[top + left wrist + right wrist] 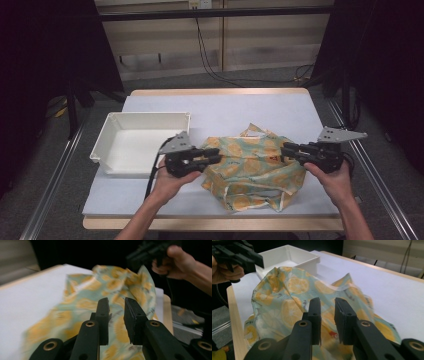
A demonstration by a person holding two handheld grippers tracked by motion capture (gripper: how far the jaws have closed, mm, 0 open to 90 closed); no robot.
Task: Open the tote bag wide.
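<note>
Mint-green fabric bag printed with orange slices (252, 167), crumpled on pale table top (260, 107) between two hand-held grippers, right of white rectangular plastic bin (107, 145). Left gripper (216, 154) at cloth's left edge, right gripper (285, 148) at its right edge: placed at opposite sides, probably for spreading or lifting. Jaws of both parted by a narrow gap, nothing pinched between pads; cloth behind them, released. Bin standing open alongside, apparently as destination.
</note>
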